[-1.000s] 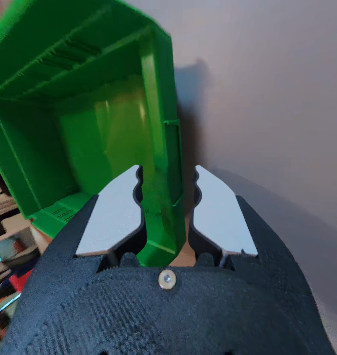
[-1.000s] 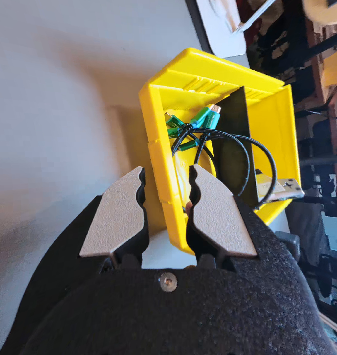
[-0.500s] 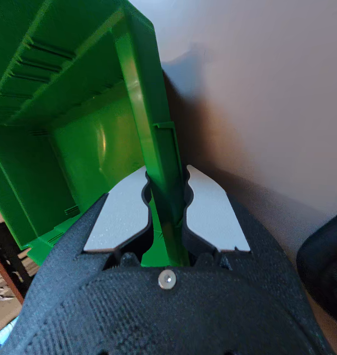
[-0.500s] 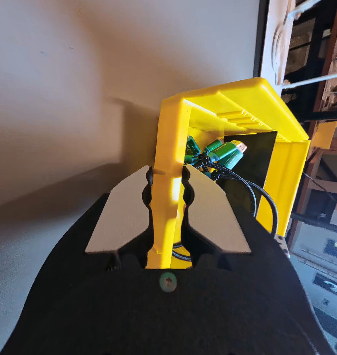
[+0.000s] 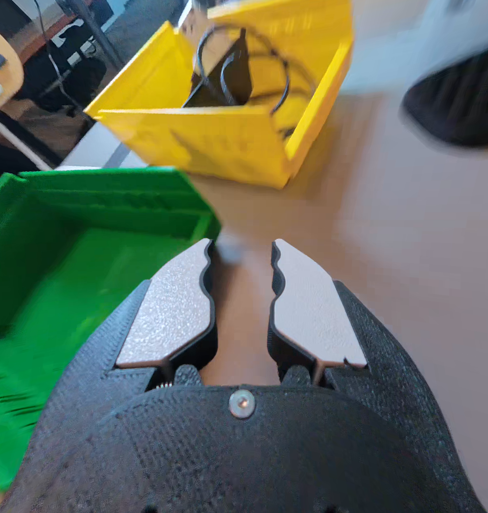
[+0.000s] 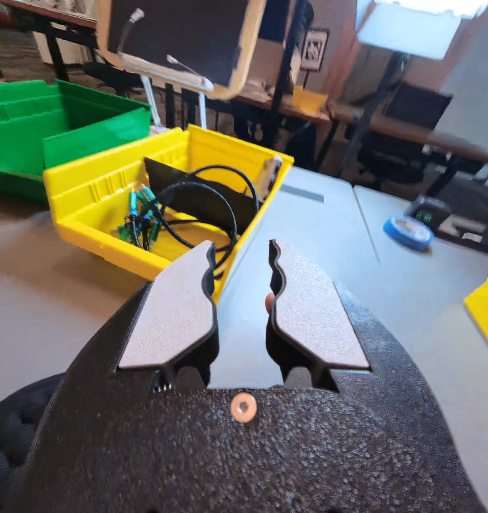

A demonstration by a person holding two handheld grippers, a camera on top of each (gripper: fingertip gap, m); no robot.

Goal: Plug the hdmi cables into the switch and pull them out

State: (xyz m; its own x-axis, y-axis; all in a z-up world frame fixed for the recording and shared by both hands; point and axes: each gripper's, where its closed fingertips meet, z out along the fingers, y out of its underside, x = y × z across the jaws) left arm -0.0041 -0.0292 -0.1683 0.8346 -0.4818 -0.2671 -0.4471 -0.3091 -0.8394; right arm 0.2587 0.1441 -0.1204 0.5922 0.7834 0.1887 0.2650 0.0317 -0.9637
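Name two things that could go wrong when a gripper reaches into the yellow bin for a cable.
The cables lie looped and bunched together in the yellow bin, so pulling one may drag others out. A loop hangs by the bin wall near the open right gripper and could snag a finger.

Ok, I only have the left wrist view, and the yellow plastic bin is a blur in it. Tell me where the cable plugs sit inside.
Observer: In the right wrist view, the green-sleeved cable plugs lie bunched in the yellow plastic bin, in the compartment left of its black divider panel.
Operator: Now report the right gripper.
Observer: The right gripper hovers by the bin's near right corner. Its jaws are apart and hold nothing.
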